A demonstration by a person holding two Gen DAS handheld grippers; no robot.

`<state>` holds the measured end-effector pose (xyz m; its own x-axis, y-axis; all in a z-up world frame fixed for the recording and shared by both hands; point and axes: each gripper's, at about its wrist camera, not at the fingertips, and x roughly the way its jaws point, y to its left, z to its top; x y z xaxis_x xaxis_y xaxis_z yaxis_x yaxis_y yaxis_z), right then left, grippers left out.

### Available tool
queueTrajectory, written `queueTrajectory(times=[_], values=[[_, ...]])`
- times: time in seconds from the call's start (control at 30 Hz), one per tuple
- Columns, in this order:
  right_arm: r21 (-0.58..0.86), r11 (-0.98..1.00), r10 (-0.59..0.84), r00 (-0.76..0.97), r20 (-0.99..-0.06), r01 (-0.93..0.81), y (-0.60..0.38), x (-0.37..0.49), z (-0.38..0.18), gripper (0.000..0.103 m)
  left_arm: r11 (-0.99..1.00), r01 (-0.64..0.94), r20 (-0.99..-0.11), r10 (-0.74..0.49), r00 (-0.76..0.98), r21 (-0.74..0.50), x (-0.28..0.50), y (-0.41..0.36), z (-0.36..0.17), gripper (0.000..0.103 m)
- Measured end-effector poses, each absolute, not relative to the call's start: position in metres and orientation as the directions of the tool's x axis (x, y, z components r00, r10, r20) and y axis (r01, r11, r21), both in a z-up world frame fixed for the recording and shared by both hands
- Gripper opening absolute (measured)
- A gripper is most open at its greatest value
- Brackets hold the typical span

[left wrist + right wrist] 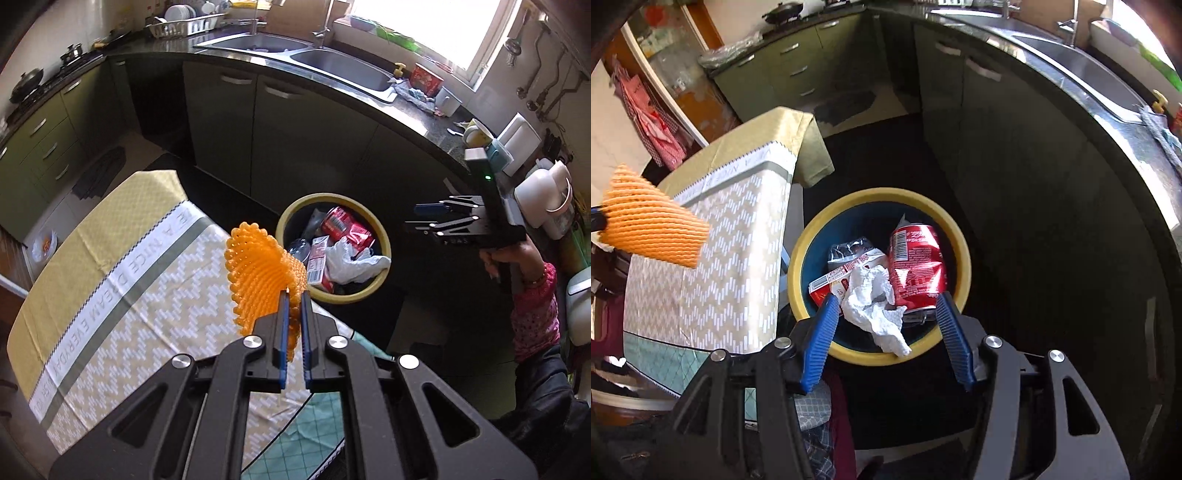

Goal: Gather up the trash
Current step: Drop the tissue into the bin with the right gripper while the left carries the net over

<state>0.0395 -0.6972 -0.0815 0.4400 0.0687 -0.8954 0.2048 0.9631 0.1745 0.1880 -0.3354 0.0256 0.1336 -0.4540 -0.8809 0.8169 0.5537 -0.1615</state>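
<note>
My left gripper (294, 295) is shut on an orange foam fruit net (258, 273) and holds it in the air above the table's edge, just left of the bin. The net also shows at the left of the right wrist view (653, 229). The yellow-rimmed bin (384, 236) stands on the floor and holds a crushed red can (916, 262), a white crumpled tissue (875, 306), a red and white carton (831, 284) and clear plastic. My right gripper (886, 301) is open and empty, right above the bin (882, 195); it also shows in the left wrist view (424, 216).
A table with a yellow and white patterned cloth (122, 266) stands left of the bin. A dark counter with a double sink (332, 62) curves behind it, with green cabinets (48, 136) below. Cups and containers (517, 147) crowd the counter's right end.
</note>
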Motion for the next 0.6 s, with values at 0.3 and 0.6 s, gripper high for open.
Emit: queueTrajectory(times=[0.3, 0.6], values=[[0.248, 0.906, 0.047, 0.499, -0.866, 0.344, -0.738, -0.064, -0.087, 0.061, 0.481, 0.874, -0.906, -0.398, 0.143, -0.074, 0.202, -0.468, -0.026, 0.006], [0.324, 0.856, 0.088, 0.503, -0.86, 0.404, -0.756, -0.099, -0.119, 0.061, 0.374, 0.891, -0.908, -0.223, 0.356, 0.257, 0.179, -0.54, -0.093, 0.008]])
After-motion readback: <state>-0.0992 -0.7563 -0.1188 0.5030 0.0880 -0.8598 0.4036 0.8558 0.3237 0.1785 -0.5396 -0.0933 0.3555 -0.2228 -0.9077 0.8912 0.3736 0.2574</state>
